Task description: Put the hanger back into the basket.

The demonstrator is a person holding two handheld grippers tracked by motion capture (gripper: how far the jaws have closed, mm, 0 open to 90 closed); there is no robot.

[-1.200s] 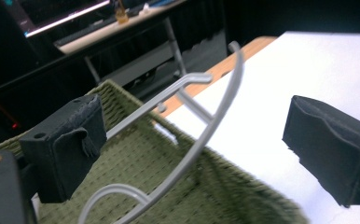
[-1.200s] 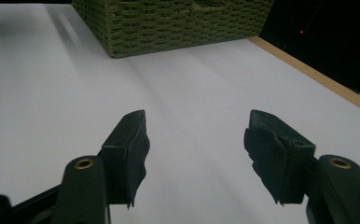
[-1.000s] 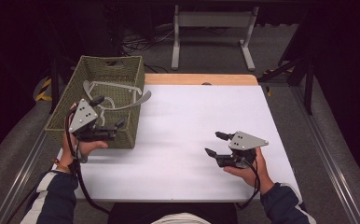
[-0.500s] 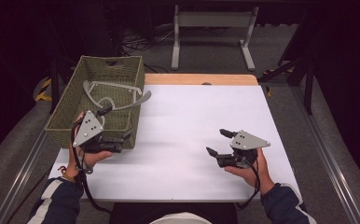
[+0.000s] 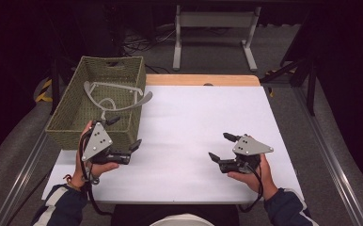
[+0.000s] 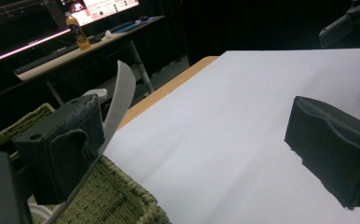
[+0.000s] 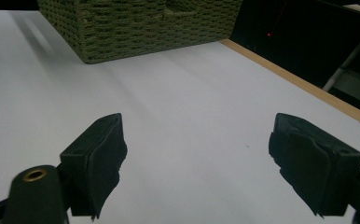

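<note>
A green woven basket [image 5: 71,110] stands at the table's left, and a grey hanger-shaped thing [image 5: 116,89] lies in it, one end poking over the right rim. My left gripper [image 5: 124,132] hovers at the basket's near right corner and is open. One jaw is over the basket rim [image 6: 122,196] and the other over the white top, with the grey strip [image 6: 122,93] rising behind. My right gripper [image 5: 222,147] rests low at the table's right and is open. Its jaws have just been opening, with nothing between them [image 7: 201,163].
The white table top [image 5: 189,117] has a wooden far edge [image 5: 203,80]. Metal rails run along both sides on the floor. A grey stand [image 5: 212,28] and cables sit beyond the table. The basket's wall [image 7: 136,28] is ahead in the right gripper view.
My left gripper has moved toward the near edge of the table and slightly down, past the basket's front corner. The right gripper's jaws have spread wider while the hand stayed put.
</note>
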